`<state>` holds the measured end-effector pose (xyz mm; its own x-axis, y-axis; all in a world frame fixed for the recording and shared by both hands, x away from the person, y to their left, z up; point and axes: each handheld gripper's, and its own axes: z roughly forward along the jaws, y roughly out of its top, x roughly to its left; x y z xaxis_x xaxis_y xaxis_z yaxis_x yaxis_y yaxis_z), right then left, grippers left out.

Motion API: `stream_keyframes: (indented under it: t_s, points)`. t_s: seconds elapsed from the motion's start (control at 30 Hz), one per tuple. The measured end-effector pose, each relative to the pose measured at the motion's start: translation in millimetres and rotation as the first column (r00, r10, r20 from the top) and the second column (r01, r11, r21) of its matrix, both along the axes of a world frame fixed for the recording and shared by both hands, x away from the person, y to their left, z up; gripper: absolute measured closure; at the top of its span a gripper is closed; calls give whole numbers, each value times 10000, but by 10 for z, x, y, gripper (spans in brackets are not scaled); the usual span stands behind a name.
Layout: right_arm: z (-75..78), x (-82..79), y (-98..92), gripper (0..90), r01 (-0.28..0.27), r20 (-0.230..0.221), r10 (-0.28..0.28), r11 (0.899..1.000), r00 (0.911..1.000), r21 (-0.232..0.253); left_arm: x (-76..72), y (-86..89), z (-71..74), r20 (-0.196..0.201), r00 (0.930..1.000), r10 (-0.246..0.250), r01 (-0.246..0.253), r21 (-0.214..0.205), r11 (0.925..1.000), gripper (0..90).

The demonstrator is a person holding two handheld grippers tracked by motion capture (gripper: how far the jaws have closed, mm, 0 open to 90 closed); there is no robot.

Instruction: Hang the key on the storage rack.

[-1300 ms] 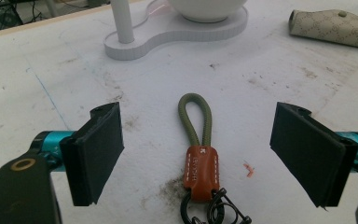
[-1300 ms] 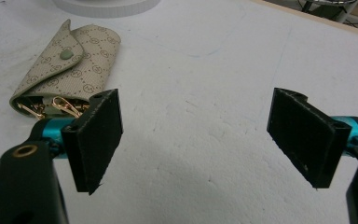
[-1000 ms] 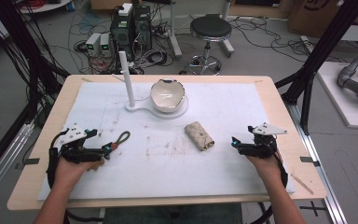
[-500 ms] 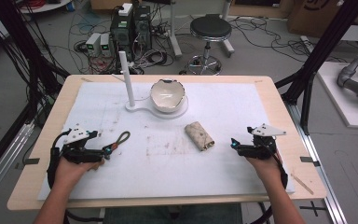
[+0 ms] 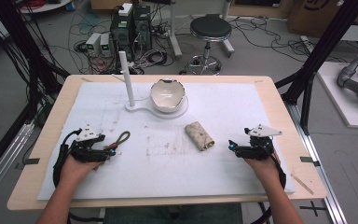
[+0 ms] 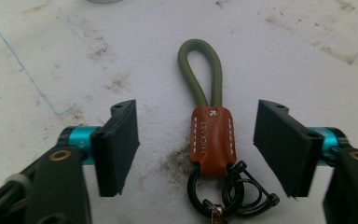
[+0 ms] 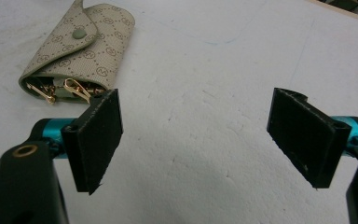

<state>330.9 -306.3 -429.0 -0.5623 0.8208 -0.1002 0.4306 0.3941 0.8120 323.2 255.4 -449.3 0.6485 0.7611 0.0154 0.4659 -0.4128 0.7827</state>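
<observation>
Left gripper (image 6: 196, 149), jaws just closing yet clear of the keychain (image 6: 210, 140) between them; right gripper (image 7: 196, 140) gapes wide beside the key pouch (image 7: 81, 51)

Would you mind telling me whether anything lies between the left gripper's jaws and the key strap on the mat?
Nothing visible does. The key strap lies flat between the left gripper, whose jaws have just been closing but stand clear of its brown leather tab on both sides, with bare white mat in the gaps.

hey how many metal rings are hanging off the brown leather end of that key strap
2 dark rings side by side below the leather tab, between the left gripper jaws; more may be hidden below the frame.
</observation>
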Motion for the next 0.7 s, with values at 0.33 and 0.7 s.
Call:
stream_keyframes:
  t_s: [0.33, 0.7]
  points:
    - [-6, 3, 7, 185, -85, -37, 85, 9999, 10000, -82, 21, -69, -32, -415, 9990, -144, 156, 287, 9995, 474]
    - [-12, 2, 11, 185, -130, -85, 129, 9999, 9999, -96, 9, -67, -35, -503, 9983, -304, 311, 131, 9994, 571]
